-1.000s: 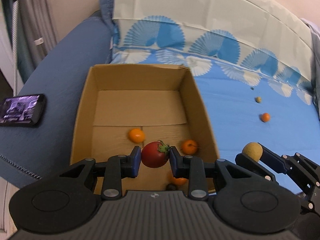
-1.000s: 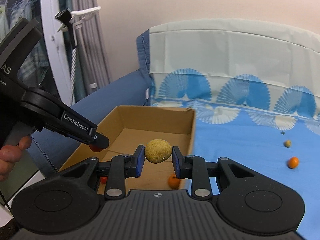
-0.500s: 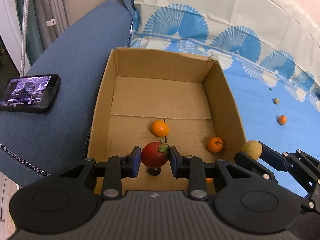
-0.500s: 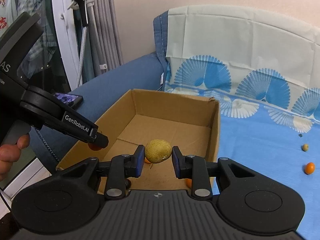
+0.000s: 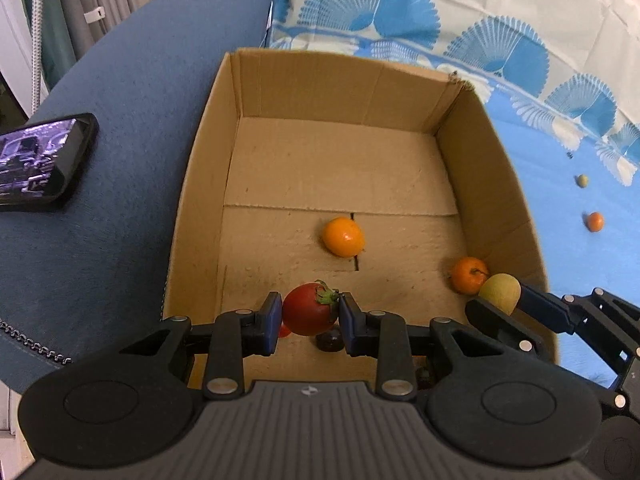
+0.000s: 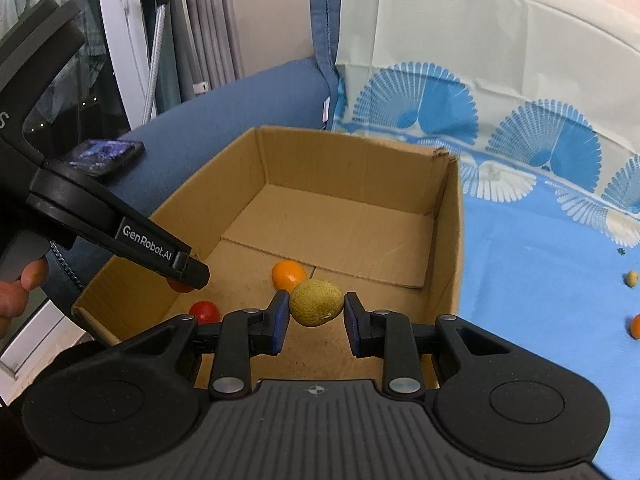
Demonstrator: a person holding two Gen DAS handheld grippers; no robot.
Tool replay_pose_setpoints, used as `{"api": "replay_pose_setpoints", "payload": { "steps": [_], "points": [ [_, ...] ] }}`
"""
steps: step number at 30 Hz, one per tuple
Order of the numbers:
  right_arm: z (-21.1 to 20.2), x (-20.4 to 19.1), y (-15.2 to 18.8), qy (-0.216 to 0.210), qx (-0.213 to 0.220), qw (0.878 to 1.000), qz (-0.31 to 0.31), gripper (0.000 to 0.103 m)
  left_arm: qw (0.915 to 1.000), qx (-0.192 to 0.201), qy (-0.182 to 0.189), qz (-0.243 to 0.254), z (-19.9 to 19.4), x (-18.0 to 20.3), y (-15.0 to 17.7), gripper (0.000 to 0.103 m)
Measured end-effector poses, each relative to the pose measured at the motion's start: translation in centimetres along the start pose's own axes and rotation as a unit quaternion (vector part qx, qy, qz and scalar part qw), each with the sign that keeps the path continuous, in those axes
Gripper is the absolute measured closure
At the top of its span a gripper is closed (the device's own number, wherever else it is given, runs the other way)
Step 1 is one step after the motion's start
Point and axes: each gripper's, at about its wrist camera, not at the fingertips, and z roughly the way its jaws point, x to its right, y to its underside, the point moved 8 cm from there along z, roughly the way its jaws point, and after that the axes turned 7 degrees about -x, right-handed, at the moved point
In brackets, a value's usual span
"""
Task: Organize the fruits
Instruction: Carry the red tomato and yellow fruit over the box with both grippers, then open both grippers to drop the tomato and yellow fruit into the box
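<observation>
My left gripper (image 5: 308, 314) is shut on a red tomato (image 5: 309, 309) with a green stalk, held inside the near end of an open cardboard box (image 5: 208, 128). My right gripper (image 6: 316, 311) is shut on a yellow-green round fruit (image 6: 316, 302), over the box's (image 6: 450, 240) near right corner; that fruit (image 5: 500, 293) and gripper also show at the right of the left wrist view. On the box floor lie an orange fruit (image 5: 343, 237), a second orange fruit (image 5: 467, 275) by the right wall, a small red one (image 6: 205, 312) and a dark one (image 5: 329, 340).
The box sits on a bed with a blue fan-patterned sheet (image 5: 560, 208). On the sheet lie a small orange fruit (image 5: 595, 221) and a small greenish one (image 5: 582, 180). A phone (image 5: 36, 164) rests on the dark blue cushion to the left. A hand (image 6: 16, 292) holds the left gripper's handle.
Both grippers have come forward and down over the box with their fruits still held. The box fills more of both views, and the tomato sits lower inside it.
</observation>
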Motion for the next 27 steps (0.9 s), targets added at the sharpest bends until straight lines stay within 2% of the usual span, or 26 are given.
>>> {"api": "replay_pose_setpoints", "payload": {
  "steps": [14,24,26,27],
  "points": [
    [3.6,-0.1,0.5,-0.002,-0.031,0.999,-0.018,0.072,0.9993,-0.029,-0.022,0.009,3.5,-0.7,-0.1,0.069],
    [4.7,-0.3,0.7,0.004,-0.037,0.999,-0.035,0.072,0.9984,-0.041,-0.036,0.015,5.1,-1.0,0.0,0.069],
    [4.8,-0.5,0.6,0.004,-0.035,0.999,-0.041,0.072,0.9985,-0.038,-0.032,0.021,5.0,-0.9,-0.1,0.06],
    [4.7,-0.6,0.6,0.002,-0.035,0.998,-0.044,0.065,0.9986,-0.038,-0.03,0.022,4.8,-0.9,-0.1,0.037]
  ]
}}
